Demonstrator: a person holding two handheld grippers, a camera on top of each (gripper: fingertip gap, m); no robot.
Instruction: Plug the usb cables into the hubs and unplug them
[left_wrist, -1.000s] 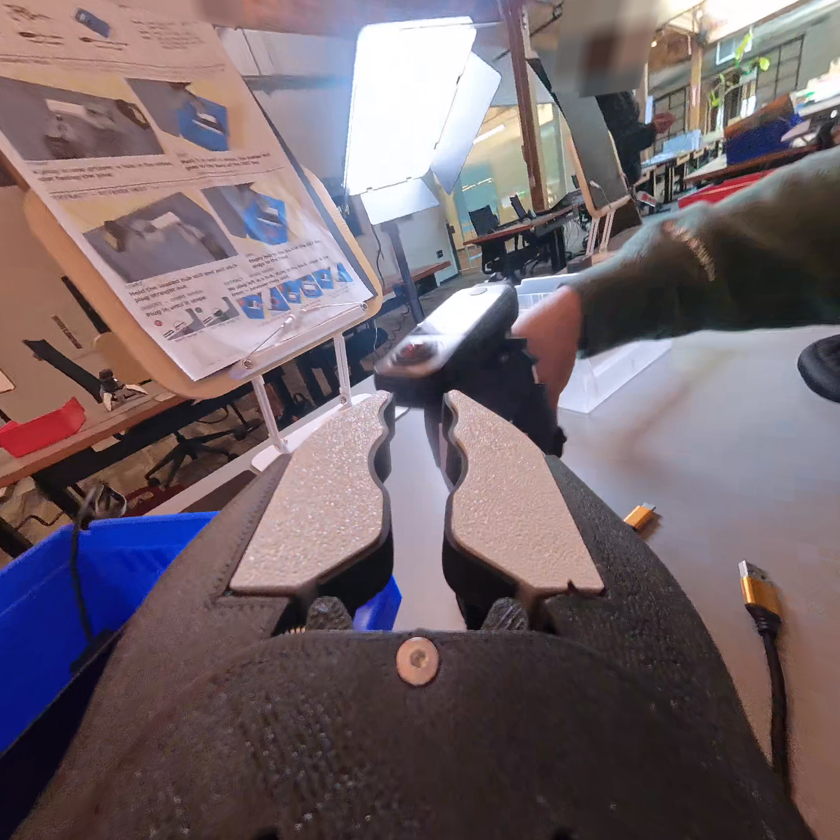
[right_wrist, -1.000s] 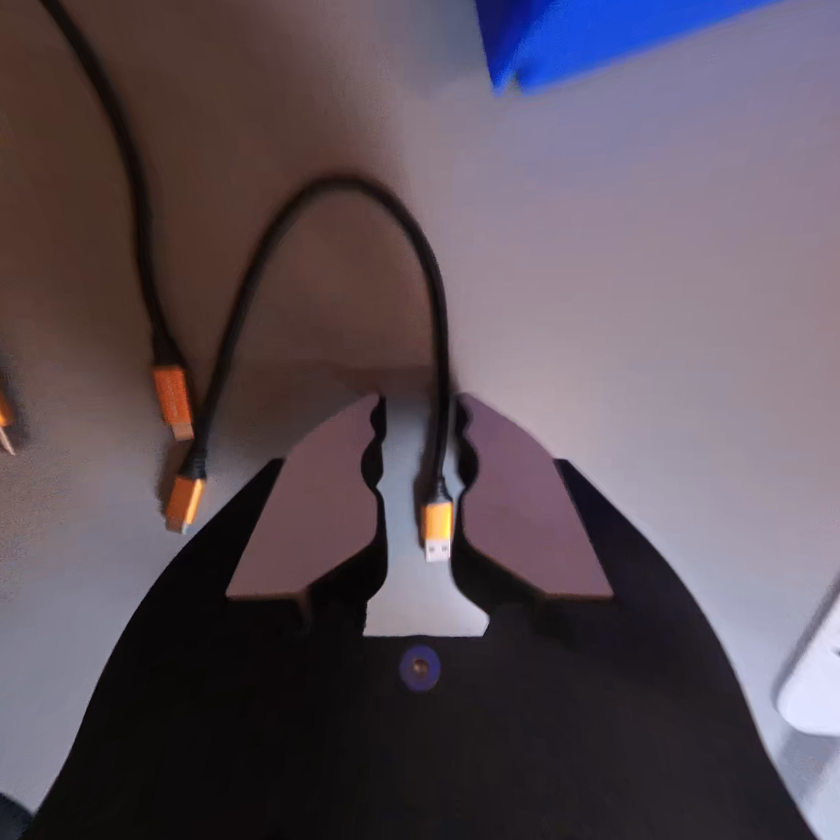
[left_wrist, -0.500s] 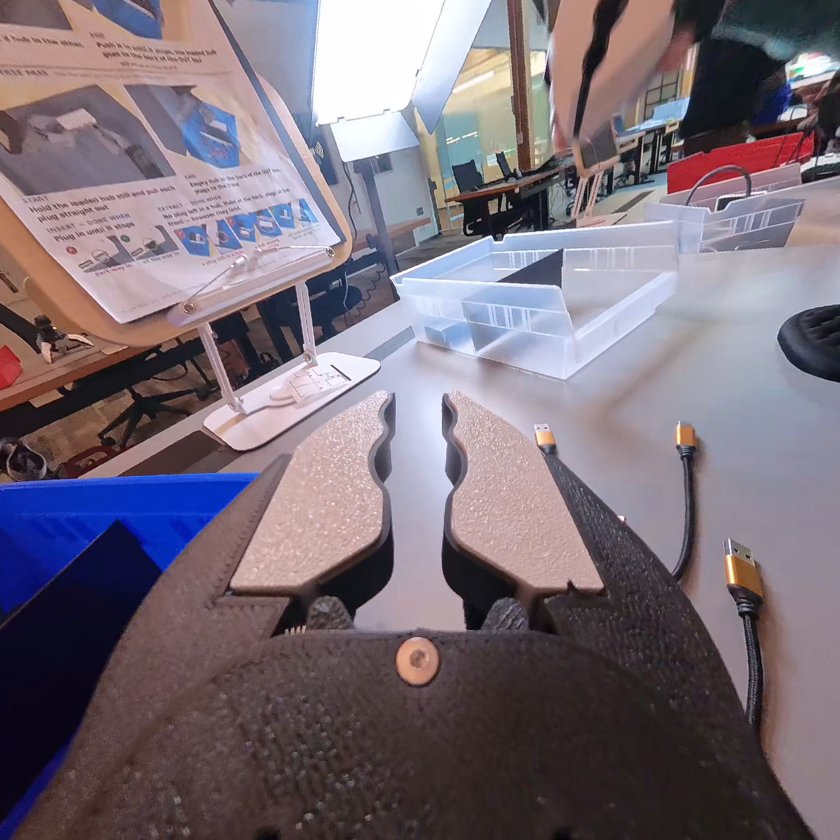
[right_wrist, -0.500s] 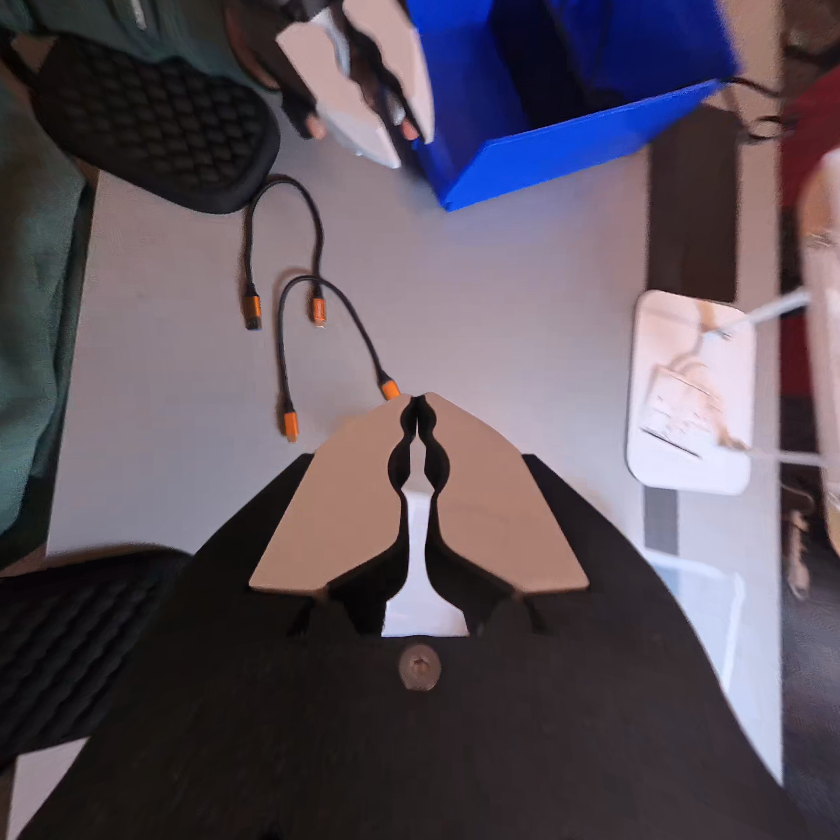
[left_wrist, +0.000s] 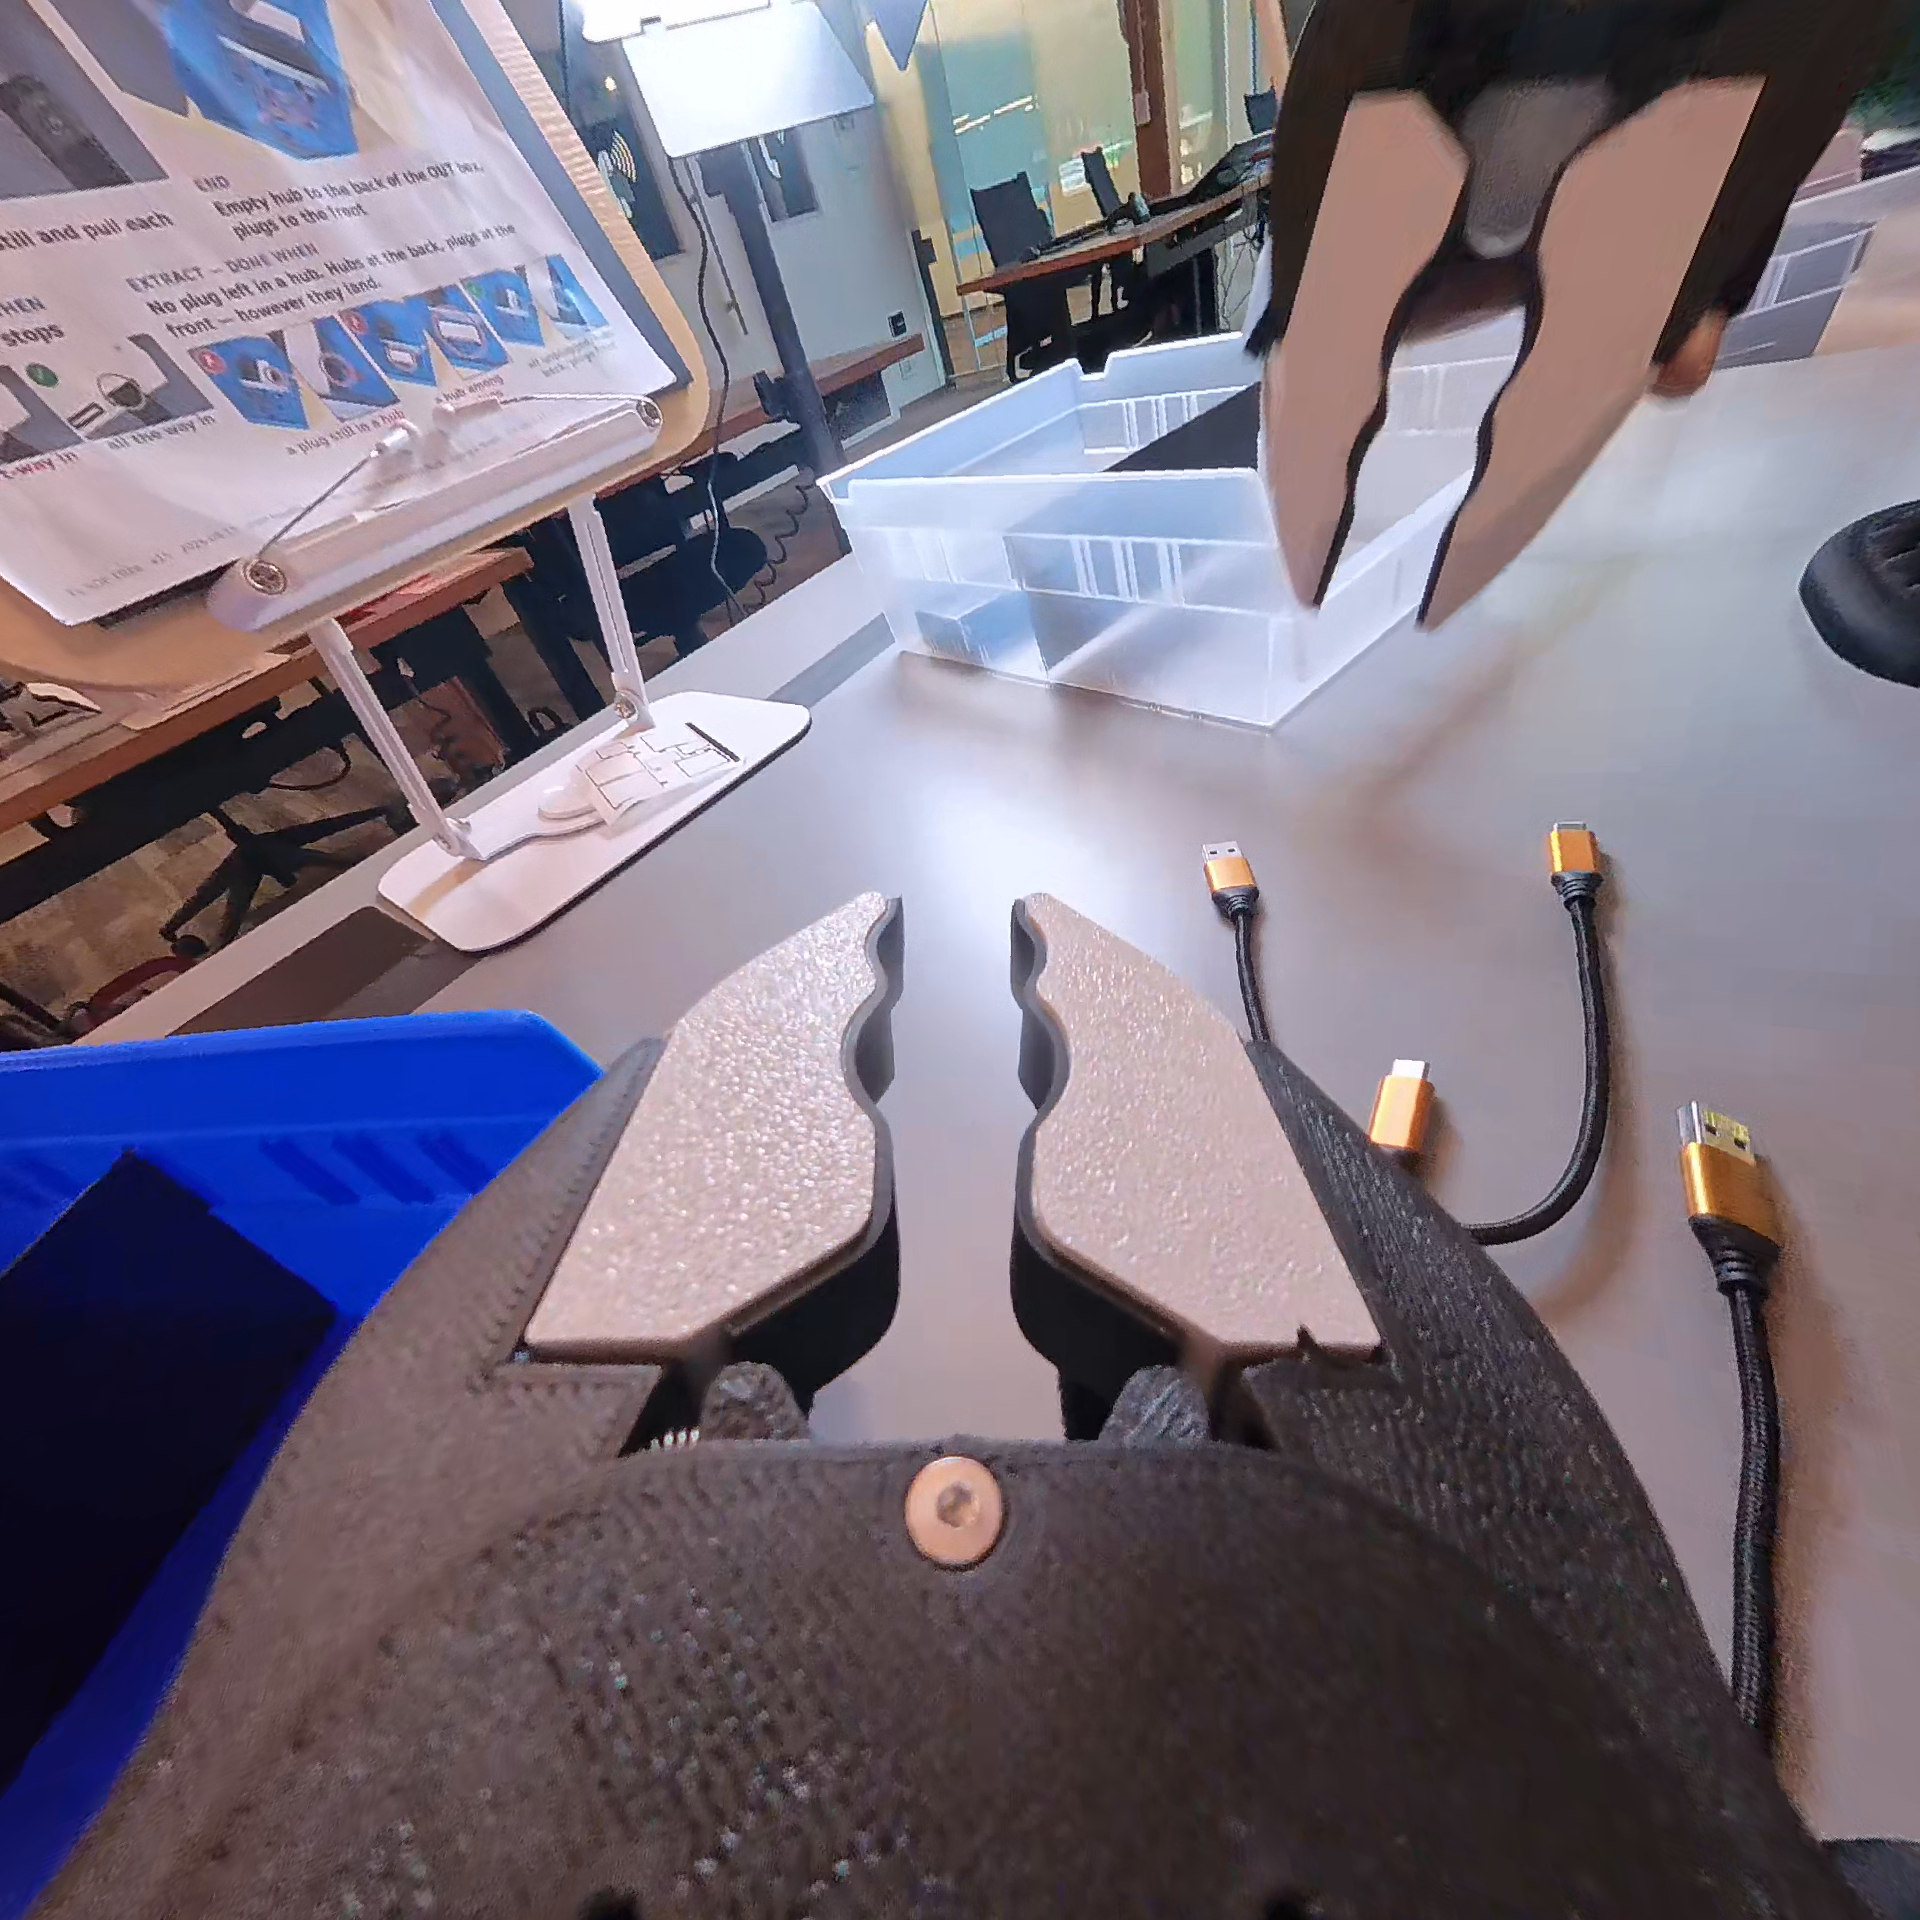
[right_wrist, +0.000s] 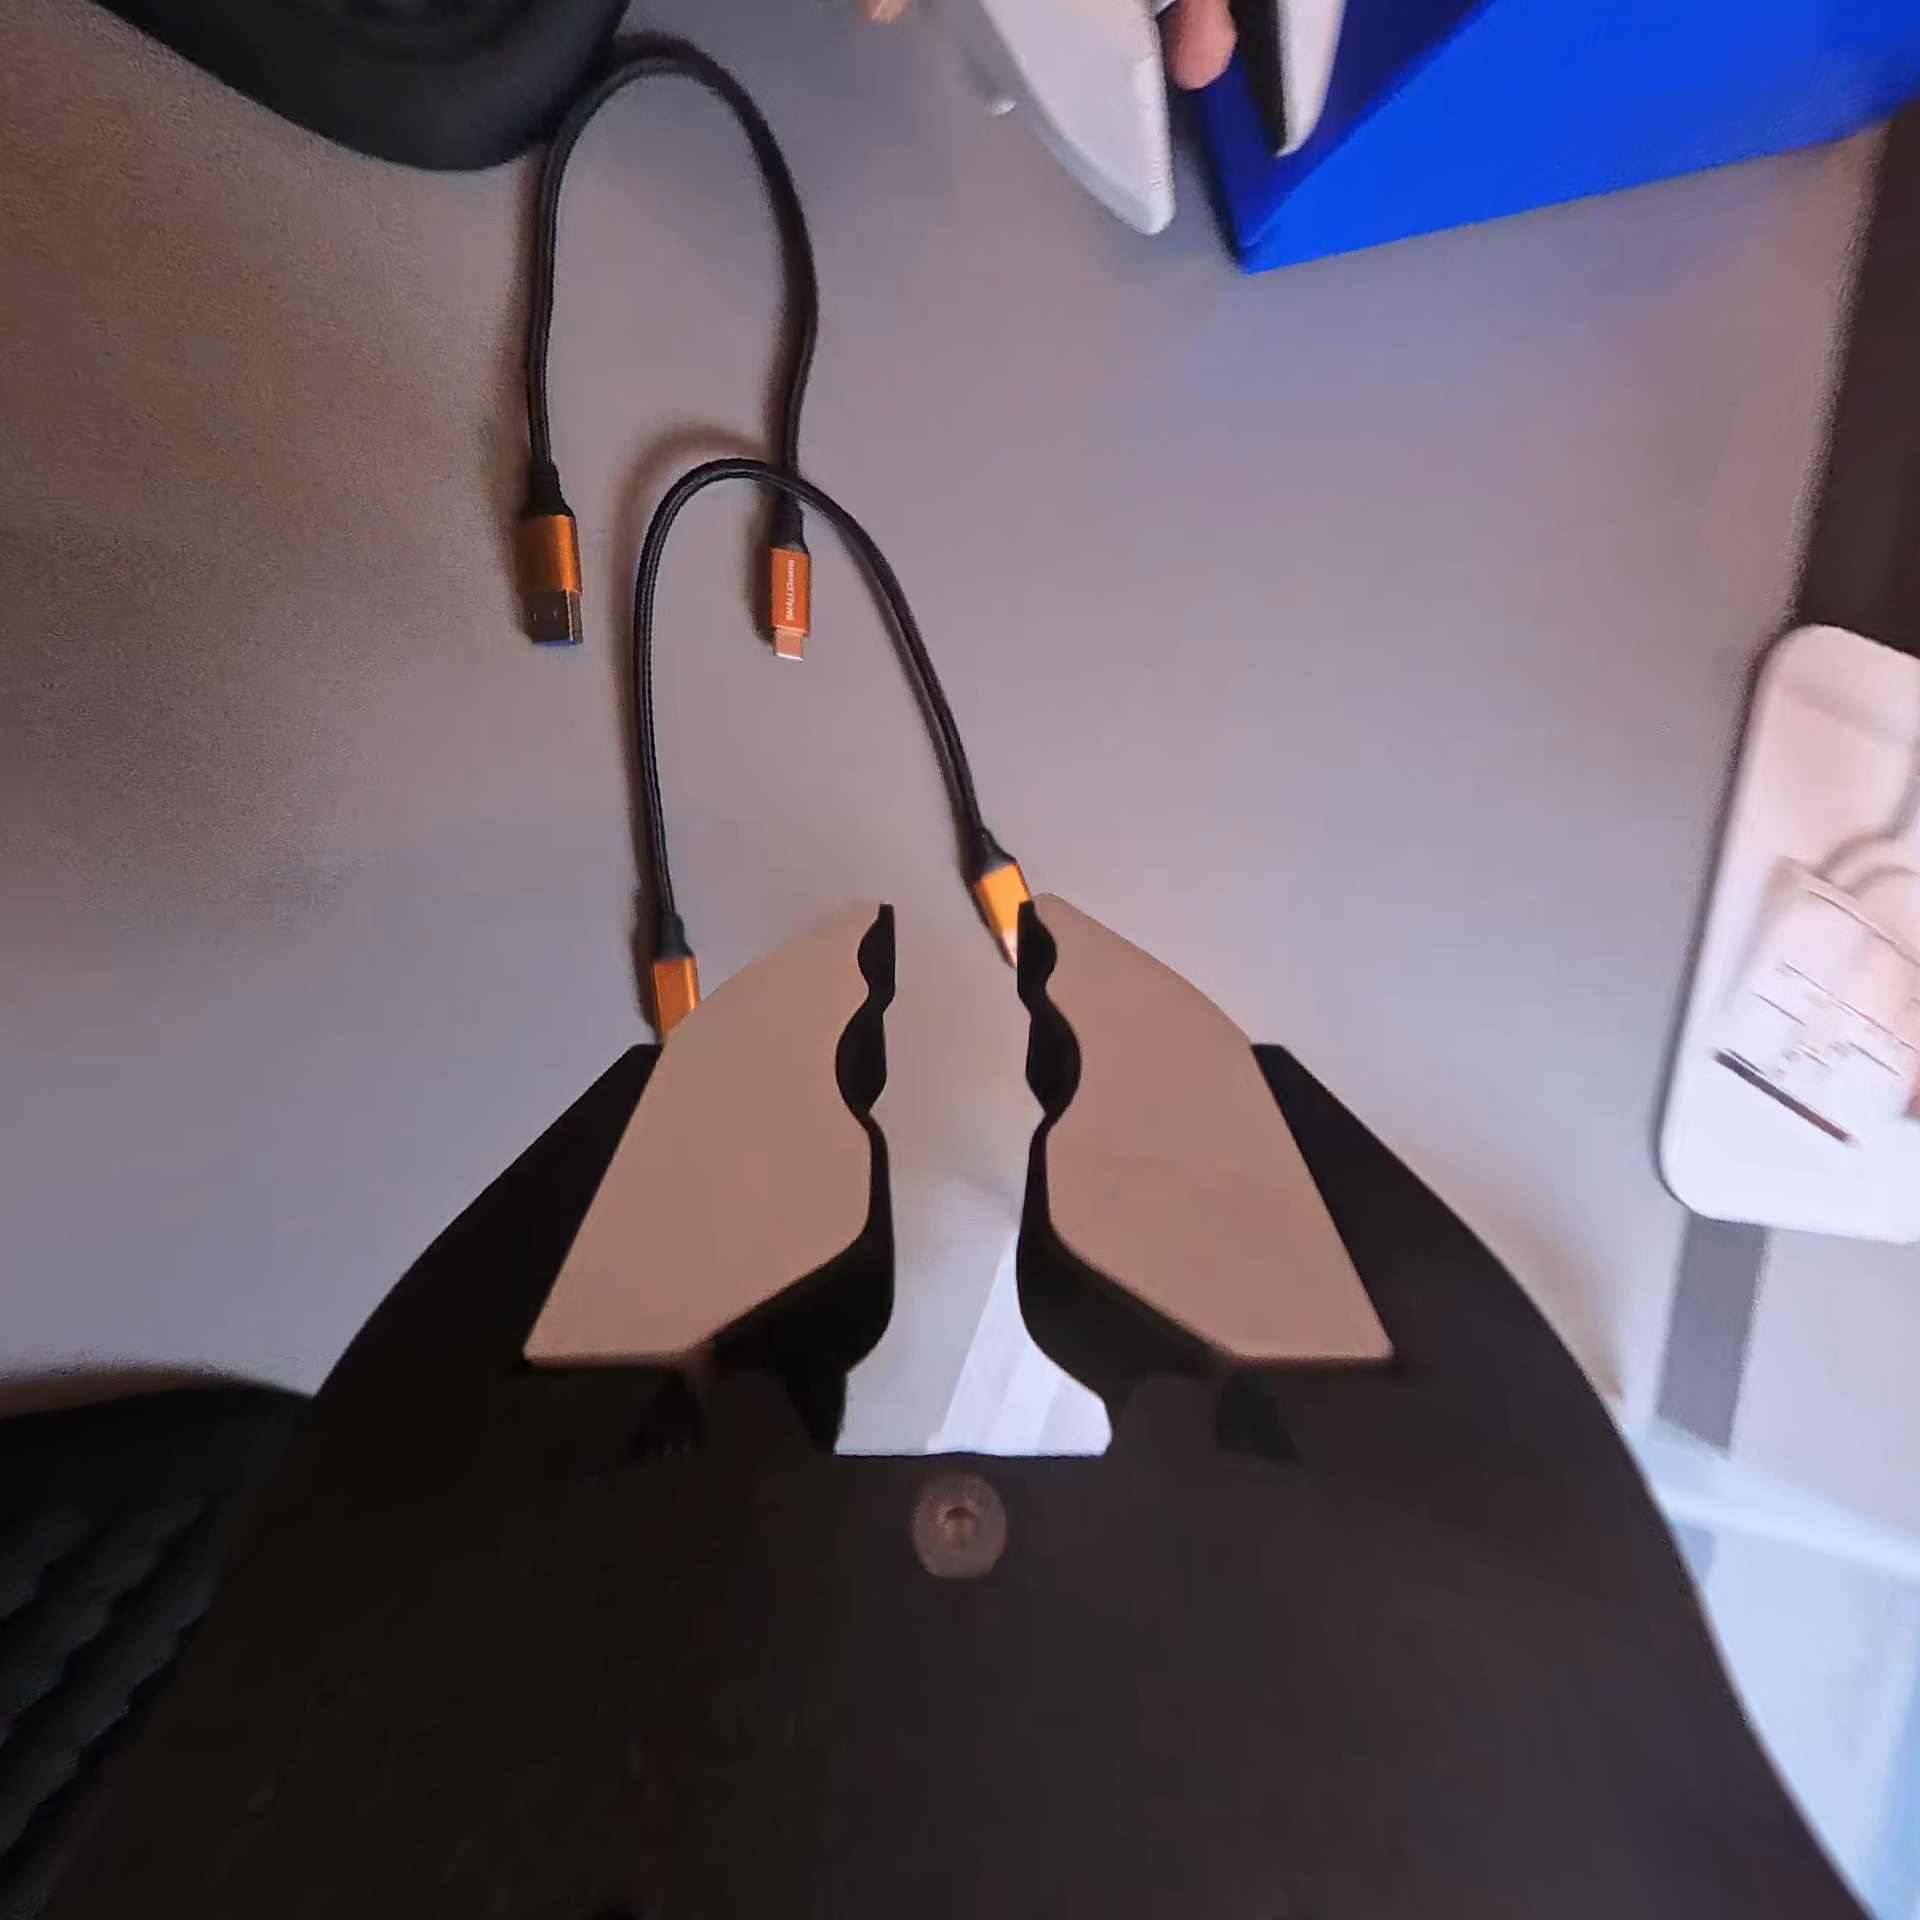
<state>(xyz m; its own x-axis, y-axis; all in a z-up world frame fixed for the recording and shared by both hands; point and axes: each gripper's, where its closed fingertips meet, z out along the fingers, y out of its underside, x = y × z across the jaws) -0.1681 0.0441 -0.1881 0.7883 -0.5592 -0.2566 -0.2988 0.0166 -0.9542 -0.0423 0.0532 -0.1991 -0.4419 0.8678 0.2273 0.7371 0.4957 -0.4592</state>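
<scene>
Two short braided USB cables (right_wrist: 717, 239) (right_wrist: 821, 603) with orange plugs lie loose on the grey table (left_wrist: 1143, 790), between the blue bin (left_wrist: 270, 1101) and the clear divided tray (left_wrist: 1049, 540). The right gripper (right_wrist: 954, 914) hangs above them with its fingers parted and nothing between them, one plug (right_wrist: 997, 904) just beyond its tips. The left gripper (left_wrist: 954, 914) hovers beside the bin, likewise parted and empty. A white document stand (left_wrist: 582, 821) sits behind.

Printed instruction sheet (left_wrist: 312, 260) on tilted stand: headings, text lines, captioned photos, legible in left wrist view. Small lettering along orange plug (right_wrist: 789, 597) of black cable, right wrist view. Small labels on white stand base (left_wrist: 644, 769), too small to read.
</scene>
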